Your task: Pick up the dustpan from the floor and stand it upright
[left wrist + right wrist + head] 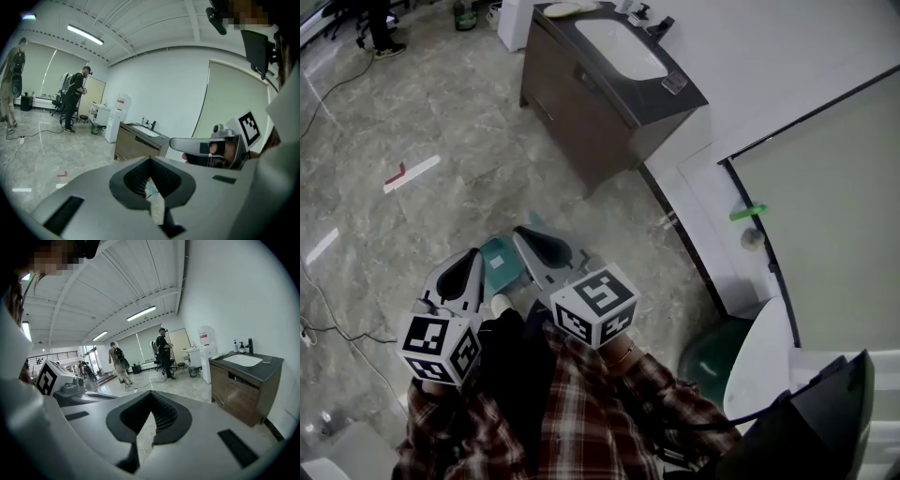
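Teal, with a pale label on it, the dustpan (499, 263) is seen lying on the marbled floor (412, 244), partly hidden between the left tool (474, 255) and the right tool (521, 232). Both tools are pressed together, with nothing pinched. Open floor is left on the left side; the right is closed off by a brown cabinet (581, 112) and a white wall (787, 56).

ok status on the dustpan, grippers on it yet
Left gripper and right gripper both shut, empty. Dustpan on floor below them, partly hidden, not picked up. Sink cabinet stands well beyond it.
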Action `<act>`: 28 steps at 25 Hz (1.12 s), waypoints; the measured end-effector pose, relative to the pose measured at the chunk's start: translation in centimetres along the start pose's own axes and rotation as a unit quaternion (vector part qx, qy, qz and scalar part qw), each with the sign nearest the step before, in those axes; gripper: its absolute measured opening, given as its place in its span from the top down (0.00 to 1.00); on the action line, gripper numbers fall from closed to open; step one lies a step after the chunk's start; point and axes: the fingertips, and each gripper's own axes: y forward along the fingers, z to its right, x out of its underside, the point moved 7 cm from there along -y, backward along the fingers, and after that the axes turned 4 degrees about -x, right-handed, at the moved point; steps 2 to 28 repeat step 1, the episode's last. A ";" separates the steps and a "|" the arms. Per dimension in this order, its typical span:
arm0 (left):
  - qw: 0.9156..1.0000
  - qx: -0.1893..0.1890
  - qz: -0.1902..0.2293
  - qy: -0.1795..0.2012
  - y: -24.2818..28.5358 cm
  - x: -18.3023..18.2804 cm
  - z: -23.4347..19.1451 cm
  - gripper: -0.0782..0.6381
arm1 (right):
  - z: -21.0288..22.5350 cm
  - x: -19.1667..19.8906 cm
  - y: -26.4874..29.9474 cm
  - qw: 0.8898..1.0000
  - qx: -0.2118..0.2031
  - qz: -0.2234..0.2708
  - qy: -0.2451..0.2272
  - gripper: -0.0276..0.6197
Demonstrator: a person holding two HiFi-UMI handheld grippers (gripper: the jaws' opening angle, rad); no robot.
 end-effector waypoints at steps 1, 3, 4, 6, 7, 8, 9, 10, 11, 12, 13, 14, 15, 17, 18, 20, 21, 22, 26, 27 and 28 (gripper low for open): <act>1.000 0.004 -0.001 0.001 0.3 0.1 0.5 0.89 | 0.4 0.1 -0.6 1.000 0.004 -0.001 0.000 0.94; 1.000 0.004 -0.001 0.001 0.3 0.1 0.5 0.89 | 0.4 0.1 -0.6 1.000 0.004 -0.001 0.000 0.94; 1.000 0.004 -0.001 0.001 0.3 0.1 0.5 0.89 | 0.4 0.1 -0.6 1.000 0.004 -0.001 0.000 0.94; 1.000 0.004 -0.001 0.001 0.3 0.1 0.5 0.89 | 0.4 0.1 -0.6 1.000 0.004 -0.001 0.000 0.94; 1.000 0.004 -0.001 0.001 0.3 0.1 0.5 0.89 | 0.4 0.1 -0.6 1.000 0.004 -0.001 0.000 0.94; 1.000 0.004 -0.001 0.001 0.3 0.1 0.5 0.89 | 0.4 0.1 -0.6 1.000 0.004 -0.001 0.000 0.94; 1.000 0.004 -0.001 0.001 0.3 0.1 0.5 0.89 | 0.4 0.1 -0.6 1.000 0.004 -0.001 0.000 0.94; 1.000 0.004 -0.001 0.001 0.3 0.1 0.5 0.89 | 0.4 0.1 -0.6 1.000 0.004 -0.001 0.000 0.94; 1.000 0.004 -0.001 0.001 0.3 0.1 0.5 0.89 | 0.4 0.1 -0.6 1.000 0.004 -0.001 0.000 0.94; 1.000 0.004 -0.001 0.001 0.3 0.1 0.5 0.89 | 0.4 0.1 -0.6 1.000 0.004 -0.001 0.000 0.94; 1.000 0.004 -0.001 0.001 0.3 0.1 0.5 0.89 | 0.4 0.1 -0.6 1.000 0.004 -0.001 0.000 0.94; 1.000 0.004 -0.001 0.001 0.3 0.1 0.5 0.89 | 0.4 0.1 -0.6 1.000 0.004 -0.001 0.000 0.94; 1.000 0.004 -0.001 0.001 0.3 0.1 0.5 0.89 | 0.4 0.1 -0.6 1.000 0.004 -0.001 0.000 0.94; 1.000 0.004 -0.001 0.001 0.3 0.1 0.5 0.89 | 0.4 0.1 -0.6 1.000 0.004 -0.001 0.000 0.94; 1.000 0.004 -0.001 0.001 0.3 0.1 0.5 0.89 | 0.4 0.1 -0.6 1.000 0.004 -0.001 0.000 0.94; 1.000 0.004 -0.001 0.001 0.3 0.1 0.5 0.89 | 0.4 0.1 -0.6 1.000 0.004 -0.001 0.000 0.94; 1.000 0.004 -0.001 0.001 0.3 0.1 0.5 0.89 | 0.4 0.1 -0.6 1.000 0.004 -0.001 0.000 0.94; 1.000 0.004 -0.001 0.001 0.3 0.1 0.5 0.89 | 0.4 0.1 -0.6 1.000 0.004 -0.001 0.000 0.94; 1.000 0.004 -0.001 0.001 0.3 0.1 0.5 0.89 | 0.4 0.1 -0.6 1.000 0.004 -0.001 0.000 0.94; 1.000 0.004 -0.001 0.001 0.3 0.1 0.5 0.89 | 0.4 0.1 -0.6 1.000 0.004 -0.001 0.000 0.94; 1.000 0.004 -0.001 0.001 0.3 0.1 0.5 0.89 | 0.4 0.1 -0.6 1.000 0.004 -0.001 0.000 0.94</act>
